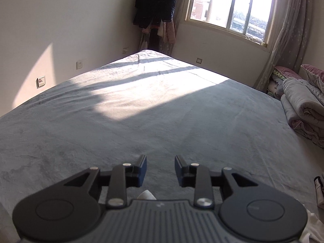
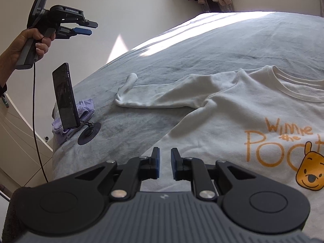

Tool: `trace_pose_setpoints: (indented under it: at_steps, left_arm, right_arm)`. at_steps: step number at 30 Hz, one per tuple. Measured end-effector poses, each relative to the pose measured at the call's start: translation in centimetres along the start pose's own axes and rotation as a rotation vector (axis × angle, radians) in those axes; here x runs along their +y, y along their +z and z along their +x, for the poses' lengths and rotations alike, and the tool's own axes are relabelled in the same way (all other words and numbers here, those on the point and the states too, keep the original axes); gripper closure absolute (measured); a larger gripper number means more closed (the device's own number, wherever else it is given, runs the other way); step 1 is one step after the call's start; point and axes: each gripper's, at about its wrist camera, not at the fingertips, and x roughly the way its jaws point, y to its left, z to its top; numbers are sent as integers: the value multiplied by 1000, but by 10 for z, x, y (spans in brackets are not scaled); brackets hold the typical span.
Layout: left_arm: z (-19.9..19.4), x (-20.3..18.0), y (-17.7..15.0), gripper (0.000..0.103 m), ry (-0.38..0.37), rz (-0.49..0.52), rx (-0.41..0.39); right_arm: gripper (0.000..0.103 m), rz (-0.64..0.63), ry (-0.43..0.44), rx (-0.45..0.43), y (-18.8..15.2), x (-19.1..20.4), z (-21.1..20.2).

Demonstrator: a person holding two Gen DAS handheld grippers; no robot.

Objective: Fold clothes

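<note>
A white sweatshirt [image 2: 232, 109] with an orange bear print lies flat on the grey bed [image 2: 202, 46], front side up. Its long sleeve [image 2: 154, 97] stretches out to the left. My right gripper [image 2: 165, 158] hovers low over the shirt's lower left part, its blue pads a narrow gap apart with nothing clamped between them. A hand holds my left gripper [image 2: 92, 28] high at the far left, away from the shirt. In the left wrist view this left gripper [image 1: 160, 162] stands open over the bare bed [image 1: 141, 111]. A white bit of cloth [image 1: 146, 195] shows under its body.
A dark phone [image 2: 64, 97] on a round stand and a lavender garment [image 2: 83, 109] sit near the bed's left corner. Folded quilts [image 1: 303, 105] are stacked at the bed's right side. A window [image 1: 230, 4] and hanging dark coats [image 1: 154, 4] are at the far wall.
</note>
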Motion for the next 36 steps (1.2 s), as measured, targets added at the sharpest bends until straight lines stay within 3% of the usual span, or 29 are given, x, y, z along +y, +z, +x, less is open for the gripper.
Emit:
trace_pose_setpoints:
  at_steps: [9,16,19,21,27,29,36]
  left_arm:
    - [20,-59,-38,62,-139,12,53]
    - [57,-90,-106,58,-102,-30,55]
    - [78,-95,-134,58,-23,-28,59]
    - [91,-98,-153,55,75,-20,48]
    - [116,-94,-181,32,419,-44,-53]
    - [122,-88,-184,31,504,-65,-88]
    - [119,-54,-178,31,579,-241,-141]
  right_arm:
    - [85,4,-32,14,-1,-3,2]
    - [85,4,-62,7,0,-6,-4]
    - [85,1,-93,4,5,-10,-9]
    - [85,7,-113,-3,10,-15,-12]
    - [85,45,-140,-28,24,-35,-12]
    - [85,54,-129,-37,22,-38,-12]
    - [85,35,-118,-5,16,-39,-4]
